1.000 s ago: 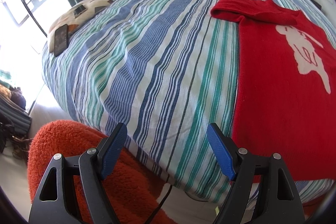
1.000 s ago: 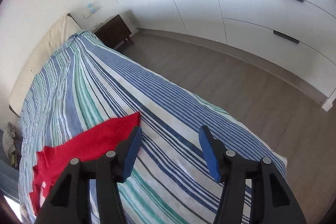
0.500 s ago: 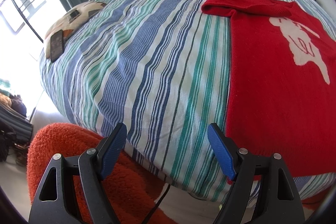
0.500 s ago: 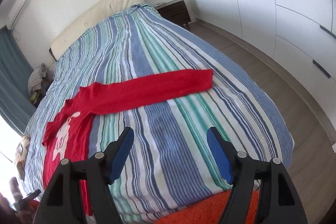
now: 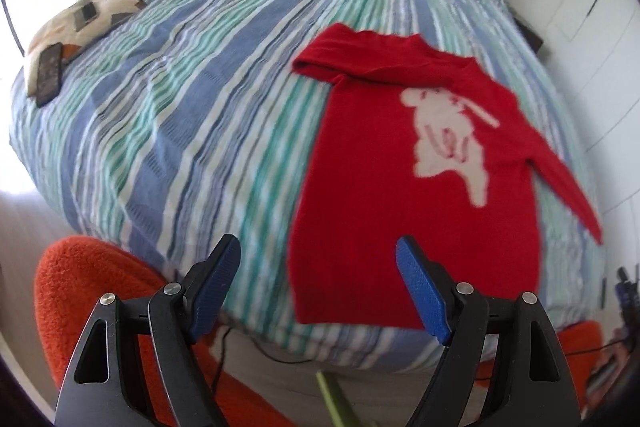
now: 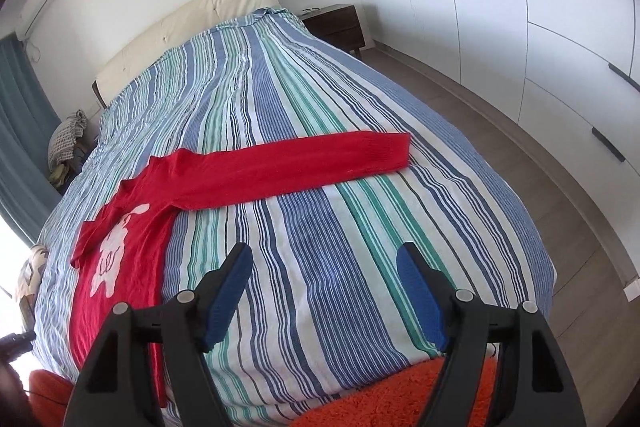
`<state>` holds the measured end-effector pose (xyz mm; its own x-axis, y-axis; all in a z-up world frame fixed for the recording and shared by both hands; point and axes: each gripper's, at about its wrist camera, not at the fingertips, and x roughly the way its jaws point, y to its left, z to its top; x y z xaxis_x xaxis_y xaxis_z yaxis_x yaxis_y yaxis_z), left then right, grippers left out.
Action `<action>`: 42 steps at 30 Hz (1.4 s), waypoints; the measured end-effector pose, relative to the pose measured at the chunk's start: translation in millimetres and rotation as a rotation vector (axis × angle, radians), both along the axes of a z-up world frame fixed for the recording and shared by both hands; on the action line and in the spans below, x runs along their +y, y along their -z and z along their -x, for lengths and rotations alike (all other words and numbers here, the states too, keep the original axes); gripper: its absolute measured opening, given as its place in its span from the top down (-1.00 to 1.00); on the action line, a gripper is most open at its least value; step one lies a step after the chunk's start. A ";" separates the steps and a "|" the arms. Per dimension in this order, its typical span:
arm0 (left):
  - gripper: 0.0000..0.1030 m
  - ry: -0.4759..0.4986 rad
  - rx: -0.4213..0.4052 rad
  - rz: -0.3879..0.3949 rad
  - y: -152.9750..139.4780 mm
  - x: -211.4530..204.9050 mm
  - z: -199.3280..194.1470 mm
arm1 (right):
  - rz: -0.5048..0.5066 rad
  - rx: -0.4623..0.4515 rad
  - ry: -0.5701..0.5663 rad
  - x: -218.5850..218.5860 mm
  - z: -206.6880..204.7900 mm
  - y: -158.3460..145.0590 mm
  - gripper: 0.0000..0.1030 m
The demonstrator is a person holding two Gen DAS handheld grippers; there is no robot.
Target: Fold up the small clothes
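A red sweater (image 5: 400,187) with a white animal figure (image 5: 448,143) lies flat, front up, on the striped bed cover (image 5: 180,107). Its left sleeve (image 5: 340,59) is bunched at the shoulder. In the right wrist view its other sleeve (image 6: 300,163) stretches straight out across the bed from the body (image 6: 120,287). My left gripper (image 5: 317,243) hovers over the bed's foot edge near the sweater's hem, jaws opening, nothing between them. My right gripper (image 6: 325,249) hangs above bare cover to the right of the sweater, jaws also opening and empty.
A patterned cushion (image 5: 80,19) with a dark phone (image 5: 48,75) lies at the bed's left edge. An orange rug (image 6: 400,395) covers the floor at the bed's foot. Headboard (image 6: 192,23), nightstand (image 6: 336,25) and white wardrobe (image 6: 520,27) stand beyond and to the right.
My left gripper rose and drew back, so the whole sweater now shows. My right gripper swung from facing the wardrobe floor to looking along the bed, and its jaws widened.
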<state>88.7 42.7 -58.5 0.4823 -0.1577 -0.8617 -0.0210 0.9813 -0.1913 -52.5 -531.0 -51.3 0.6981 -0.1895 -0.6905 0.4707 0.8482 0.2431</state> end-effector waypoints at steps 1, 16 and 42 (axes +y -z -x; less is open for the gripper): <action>-0.68 0.018 -0.017 0.044 -13.4 -9.8 -7.5 | -0.005 0.004 0.001 -1.1 -1.4 1.4 -0.44; -0.57 0.401 0.062 -0.191 63.0 -145.4 -271.2 | -0.067 0.019 0.028 -12.3 -1.3 10.2 -0.44; 0.19 -0.676 0.050 0.283 92.0 267.7 -205.2 | -0.054 0.095 0.028 -10.4 -10.6 18.1 -0.44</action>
<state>293.9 310.5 -150.4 0.5142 -0.0595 -0.8556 -0.6196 0.6640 -0.4186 -41.9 -541.4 -69.4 0.6240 -0.1687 -0.7630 0.5174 0.8209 0.2416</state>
